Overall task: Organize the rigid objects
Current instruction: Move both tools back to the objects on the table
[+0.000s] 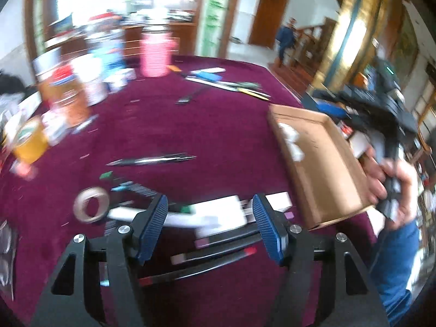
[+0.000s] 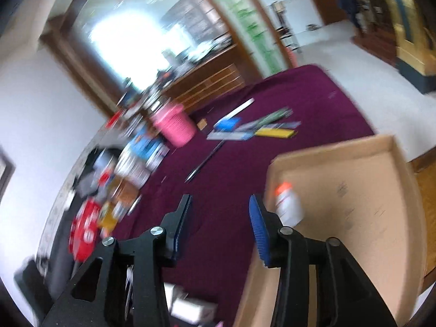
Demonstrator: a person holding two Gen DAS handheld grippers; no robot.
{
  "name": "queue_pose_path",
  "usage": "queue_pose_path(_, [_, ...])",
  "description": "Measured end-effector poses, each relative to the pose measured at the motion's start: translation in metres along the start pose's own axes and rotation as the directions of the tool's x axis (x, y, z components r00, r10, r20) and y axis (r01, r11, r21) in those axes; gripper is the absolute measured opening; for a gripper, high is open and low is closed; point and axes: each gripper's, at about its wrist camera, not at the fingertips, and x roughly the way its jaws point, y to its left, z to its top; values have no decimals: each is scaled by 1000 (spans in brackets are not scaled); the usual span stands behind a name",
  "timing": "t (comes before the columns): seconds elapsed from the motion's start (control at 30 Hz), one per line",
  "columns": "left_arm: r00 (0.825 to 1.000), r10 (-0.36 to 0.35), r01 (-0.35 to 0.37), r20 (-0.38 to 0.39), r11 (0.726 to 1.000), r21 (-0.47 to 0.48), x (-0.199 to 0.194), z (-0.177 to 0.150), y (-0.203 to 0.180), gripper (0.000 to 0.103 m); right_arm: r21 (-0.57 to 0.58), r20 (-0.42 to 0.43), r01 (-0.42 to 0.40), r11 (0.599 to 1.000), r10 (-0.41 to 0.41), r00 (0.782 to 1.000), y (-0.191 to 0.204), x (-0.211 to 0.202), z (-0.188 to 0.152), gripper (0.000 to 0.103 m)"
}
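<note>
The left gripper point(image 1: 209, 218), at the bottom centre of the left wrist view, has its blue-padded fingers point(image 1: 154, 226) spread with nothing between them; below it on the maroon cloth-covered table point(image 1: 190, 125) lie white cards and black markers with red ends point(image 1: 196, 269). A roll of beige tape point(image 1: 91, 204) sits left of the fingers, and a silver and black pen point(image 1: 152, 160) lies above it near mid-frame. At the right of that view a shallow brown cardboard box point(image 1: 327, 163) rests on the table with white crumpled pieces point(image 1: 291, 141) in its upper left corner; a person's hand point(image 1: 387, 179) grips the handle of the other tool at the box's right edge. In the right wrist view the right gripper point(image 2: 220, 220) has its fingers point(image 2: 259, 234) apart and empty, above the box's left rim point(image 2: 272, 163). A small white bottle with an orange cap point(image 2: 288, 207) lies inside the box, just right of the right finger. A pink ribbed container point(image 2: 174, 125) stands left of centre.
</note>
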Motion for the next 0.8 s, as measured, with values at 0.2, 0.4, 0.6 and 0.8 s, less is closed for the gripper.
queue_pose_path(0.2, [998, 31, -37, -46, 988, -148, 5, -23, 88, 64, -69, -199, -87, 994, 72, 977, 43, 42, -68, 42])
queue_pose_path(0.4, [998, 39, -53, -59, 967, -250, 9, -42, 139, 64, -119, -279, -17, 993, -17, 960, 51, 70, -105, 42])
queue_pose_path(0.6, [997, 42, -55, -59, 966, -252, 7, -51, 154, 64, -195, -328, -75, 978, 6, 944, 64, 46, -143, 43])
queue_pose_path(0.8, [997, 42, -54, -58, 972, -229, 11, -45, 156, 64, -309, -327, -129, 942, 23, 945, 79, 19, -158, 43])
